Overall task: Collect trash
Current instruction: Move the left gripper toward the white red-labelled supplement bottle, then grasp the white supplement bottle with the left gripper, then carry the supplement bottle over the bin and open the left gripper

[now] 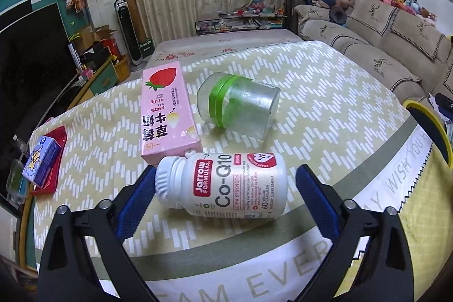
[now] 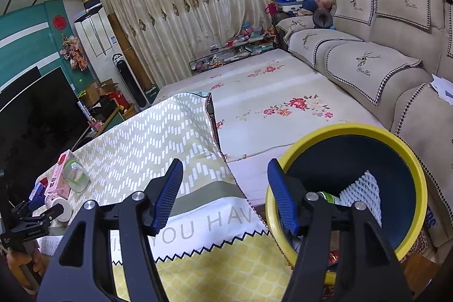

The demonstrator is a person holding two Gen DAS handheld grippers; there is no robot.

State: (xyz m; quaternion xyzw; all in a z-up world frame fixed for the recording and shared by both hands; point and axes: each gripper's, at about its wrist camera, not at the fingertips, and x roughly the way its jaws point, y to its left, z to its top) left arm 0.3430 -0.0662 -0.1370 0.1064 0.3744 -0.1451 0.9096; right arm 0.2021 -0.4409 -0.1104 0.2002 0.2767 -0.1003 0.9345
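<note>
Between the wide-spread fingers of the left gripper [image 1: 223,183] lay a white bottle [image 1: 223,184] on its side on the tablecloth [image 1: 325,92]; the left pad sat close to its cap, the right pad stood apart from its base, and nothing was held. Just beyond it lay a pink carton [image 1: 167,112] and a clear jar [image 1: 240,106] with a green band, also on its side.

From the right wrist, the right gripper [image 2: 225,174] hung open and empty by the table's edge, its right finger over the rim of a yellow-rimmed bin [image 2: 419,188] holding white foam netting [image 2: 365,188]. Far left lay the bottle, carton and jar.
</note>
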